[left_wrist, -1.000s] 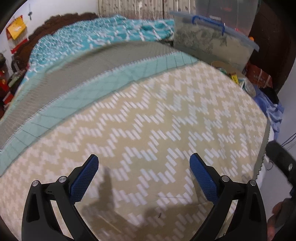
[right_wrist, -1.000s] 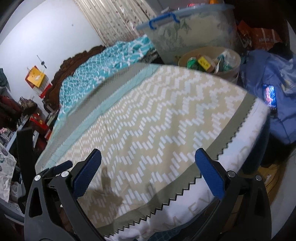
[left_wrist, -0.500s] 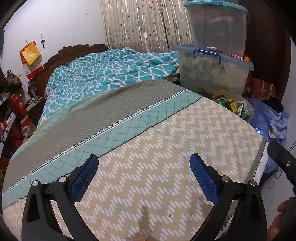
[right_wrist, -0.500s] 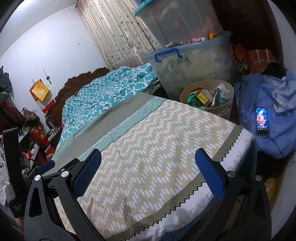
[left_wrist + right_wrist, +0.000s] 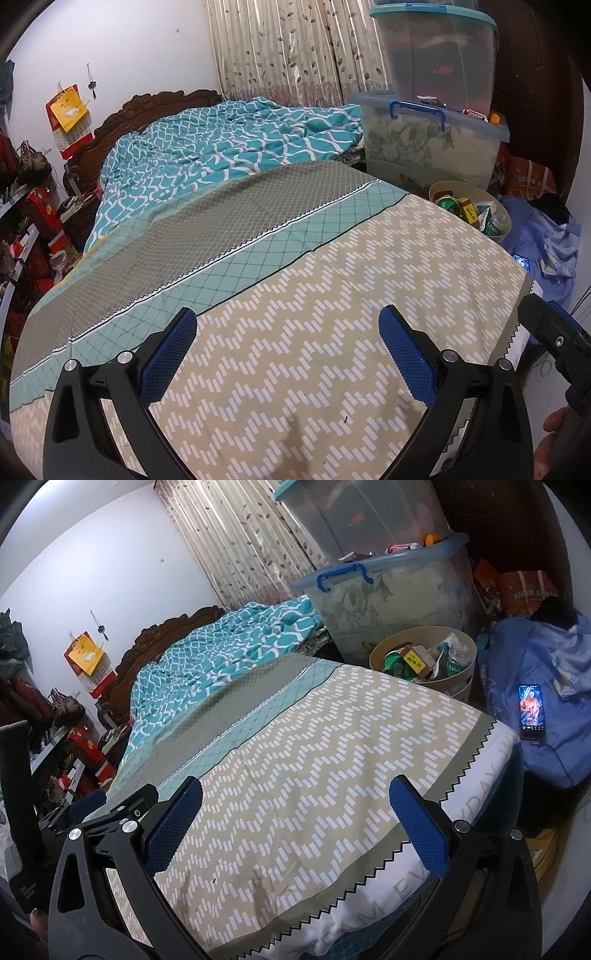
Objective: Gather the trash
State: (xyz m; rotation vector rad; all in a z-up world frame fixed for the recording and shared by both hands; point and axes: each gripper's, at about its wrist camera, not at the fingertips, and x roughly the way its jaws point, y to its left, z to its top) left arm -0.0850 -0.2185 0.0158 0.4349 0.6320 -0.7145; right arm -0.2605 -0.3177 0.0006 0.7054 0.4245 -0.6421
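hovering over bedspread (image 5: 295, 369), both claws (image 5: 288, 354) (image 5: 295, 834) spread, empty

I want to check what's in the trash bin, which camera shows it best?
The right wrist view: the beige trash bin sits closer, its contents clearly visible. The left wrist view shows it smaller, partly hidden behind the bed.
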